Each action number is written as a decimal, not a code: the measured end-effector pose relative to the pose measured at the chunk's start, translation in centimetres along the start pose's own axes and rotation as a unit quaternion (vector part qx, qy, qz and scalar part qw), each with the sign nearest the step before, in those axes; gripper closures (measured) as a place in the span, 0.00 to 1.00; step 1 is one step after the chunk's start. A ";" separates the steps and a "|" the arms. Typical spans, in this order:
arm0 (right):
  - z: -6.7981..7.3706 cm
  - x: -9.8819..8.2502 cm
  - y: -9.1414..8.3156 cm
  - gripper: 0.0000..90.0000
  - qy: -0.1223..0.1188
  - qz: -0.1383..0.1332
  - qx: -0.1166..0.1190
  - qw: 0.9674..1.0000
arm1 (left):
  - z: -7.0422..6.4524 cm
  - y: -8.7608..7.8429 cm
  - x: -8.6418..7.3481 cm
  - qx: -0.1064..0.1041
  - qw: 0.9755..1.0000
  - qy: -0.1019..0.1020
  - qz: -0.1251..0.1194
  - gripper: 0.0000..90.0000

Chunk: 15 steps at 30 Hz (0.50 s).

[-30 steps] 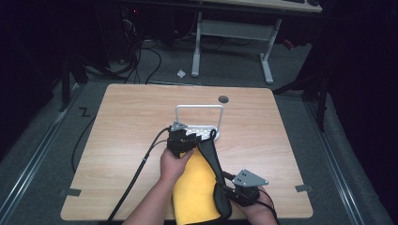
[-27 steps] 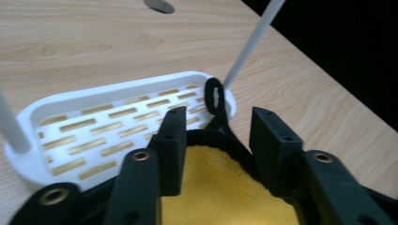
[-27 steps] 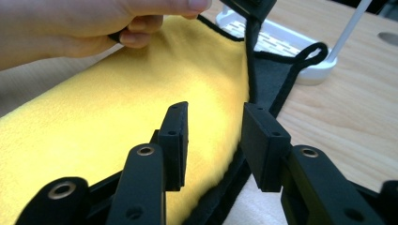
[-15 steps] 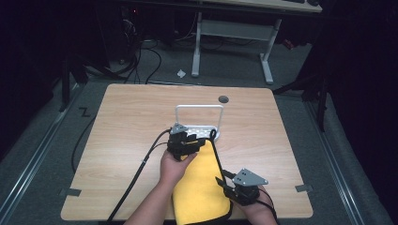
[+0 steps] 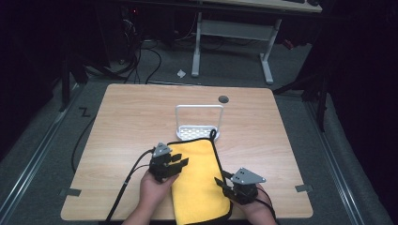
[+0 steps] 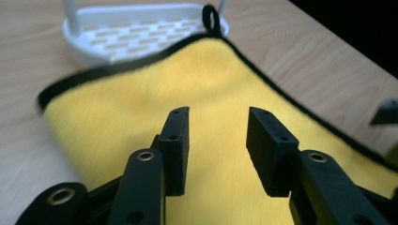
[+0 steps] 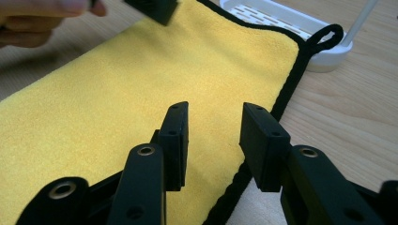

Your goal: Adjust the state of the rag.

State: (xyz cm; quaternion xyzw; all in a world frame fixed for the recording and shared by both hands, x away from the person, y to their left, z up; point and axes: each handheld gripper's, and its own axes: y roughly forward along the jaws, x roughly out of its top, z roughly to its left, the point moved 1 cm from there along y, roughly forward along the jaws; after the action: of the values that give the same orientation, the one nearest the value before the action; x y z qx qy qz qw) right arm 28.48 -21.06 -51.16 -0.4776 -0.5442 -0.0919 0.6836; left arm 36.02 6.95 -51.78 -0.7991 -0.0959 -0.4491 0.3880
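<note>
A folded yellow towel (image 5: 199, 183) with black trim lies flat on the wooden table (image 5: 131, 122), its hanging loop (image 5: 213, 135) touching a white rack (image 5: 198, 132). My left gripper (image 5: 179, 161) hovers over the towel's left edge. Its jaws have just been closing, but in the left gripper view they (image 6: 218, 115) stand apart over the towel (image 6: 141, 93) with nothing pinched. My right gripper (image 5: 221, 179) is open at the towel's right edge. In the right gripper view it (image 7: 216, 110) sits just above the black trim of the towel (image 7: 117, 79).
The white rack (image 6: 136, 33) has a slotted base and a tall hoop handle. A round cable hole (image 5: 223, 99) sits near the table's far edge. Beyond the table stand a desk frame and floor cables. The left hand (image 7: 37, 18) appears in the right gripper view.
My left gripper let go of the towel's far end and drew back toward the person, to the towel's left edge. The towel now lies flat. The right gripper stayed put.
</note>
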 end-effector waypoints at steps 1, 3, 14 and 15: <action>0.0 0.0 0.1 0.70 -0.001 0.001 0.001 1.000 | 0.2 -0.5 -0.6 0.004 1.000 -0.001 0.006 0.67; 0.1 -0.1 0.3 0.70 -0.002 0.004 0.002 1.000 | 0.6 -1.6 -1.6 0.007 1.000 -0.009 0.014 0.70; -1.1 1.8 3.1 0.92 -0.006 0.016 -0.005 1.000 | 0.7 -1.4 -3.2 -0.017 0.999 -0.011 0.043 0.82; -1.4 2.2 3.6 1.00 -0.007 0.024 -0.002 1.000 | 0.7 -1.3 -3.2 -0.019 0.999 -0.010 0.043 0.85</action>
State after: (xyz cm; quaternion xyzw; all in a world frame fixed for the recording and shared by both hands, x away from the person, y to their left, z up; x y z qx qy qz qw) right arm 32.59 -19.35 -51.27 -0.4928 -0.5372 -0.0727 0.6807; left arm 33.96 8.92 -53.80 -0.8142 -0.0568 -0.4254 0.3909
